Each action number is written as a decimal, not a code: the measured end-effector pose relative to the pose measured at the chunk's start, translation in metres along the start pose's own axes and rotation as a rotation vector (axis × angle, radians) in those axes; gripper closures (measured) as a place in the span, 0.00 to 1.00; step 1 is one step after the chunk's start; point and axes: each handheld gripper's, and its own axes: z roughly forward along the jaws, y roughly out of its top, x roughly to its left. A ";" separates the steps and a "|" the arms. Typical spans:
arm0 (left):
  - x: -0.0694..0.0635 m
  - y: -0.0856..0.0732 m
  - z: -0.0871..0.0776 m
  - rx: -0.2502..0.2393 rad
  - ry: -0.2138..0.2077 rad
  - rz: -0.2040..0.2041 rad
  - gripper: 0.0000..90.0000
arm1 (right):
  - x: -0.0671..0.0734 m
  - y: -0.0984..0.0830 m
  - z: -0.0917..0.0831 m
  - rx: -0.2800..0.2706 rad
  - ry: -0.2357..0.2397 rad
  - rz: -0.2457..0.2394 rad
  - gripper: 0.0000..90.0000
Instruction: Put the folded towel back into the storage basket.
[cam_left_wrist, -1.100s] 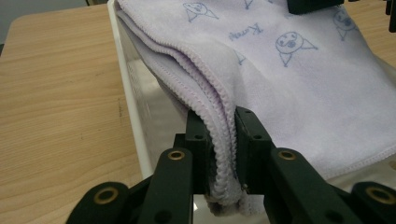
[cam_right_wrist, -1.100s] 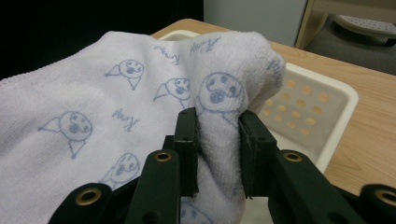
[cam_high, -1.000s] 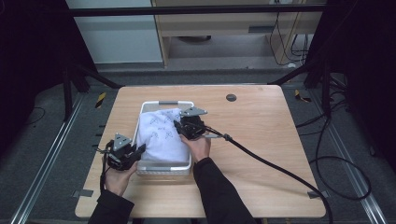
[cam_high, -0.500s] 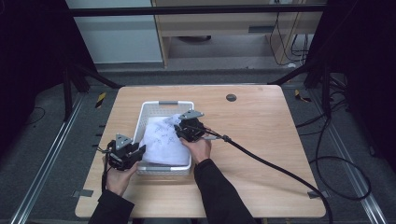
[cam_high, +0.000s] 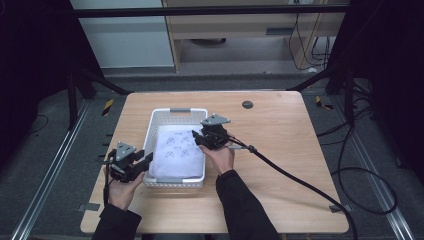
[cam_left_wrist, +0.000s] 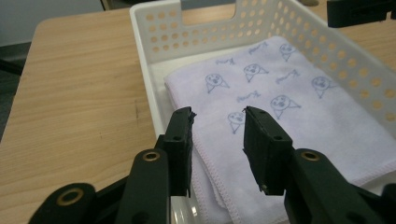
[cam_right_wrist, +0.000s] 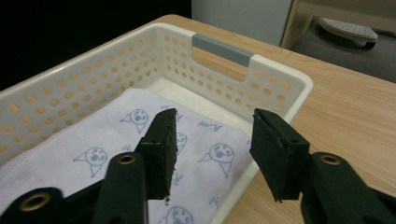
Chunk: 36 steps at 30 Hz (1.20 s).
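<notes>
A white perforated basket (cam_high: 172, 111) stands left of centre on the wooden table. A folded pale lilac towel (cam_high: 179, 150) printed with small faces lies flat inside it, also seen in the left gripper view as the towel (cam_left_wrist: 289, 102) and in the right gripper view as the towel (cam_right_wrist: 140, 140). My left gripper (cam_high: 146, 159) is open at the basket's near left corner, its jaws over the wall and the towel's edge. My right gripper (cam_high: 197, 140) is open above the basket's right wall, with nothing between its jaws. The left gripper (cam_left_wrist: 217, 116) and right gripper (cam_right_wrist: 212, 116) both hold nothing.
A small dark round insert (cam_high: 247, 104) sits in the table's far side. A black cable (cam_high: 300, 180) trails from the right gripper across the table to the right edge. Bare wood (cam_high: 290, 135) lies right of the basket. A grey handle (cam_right_wrist: 223, 49) marks the basket's far wall.
The towel was bunched and held up in the basket by my right gripper; now it lies flat and folded. Both grippers have drawn back slightly to the basket's walls and stand open.
</notes>
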 end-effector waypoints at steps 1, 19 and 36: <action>0.000 0.001 -0.002 -0.009 -0.010 0.001 0.67 | -0.001 0.000 -0.002 -0.006 0.002 0.002 0.53; 0.003 -0.002 -0.016 -0.050 -0.051 0.025 0.42 | -0.034 -0.014 -0.070 -0.028 0.045 0.024 0.22; 0.011 -0.010 -0.021 -0.065 -0.052 0.041 0.35 | -0.075 -0.074 -0.132 -0.002 0.022 0.079 0.13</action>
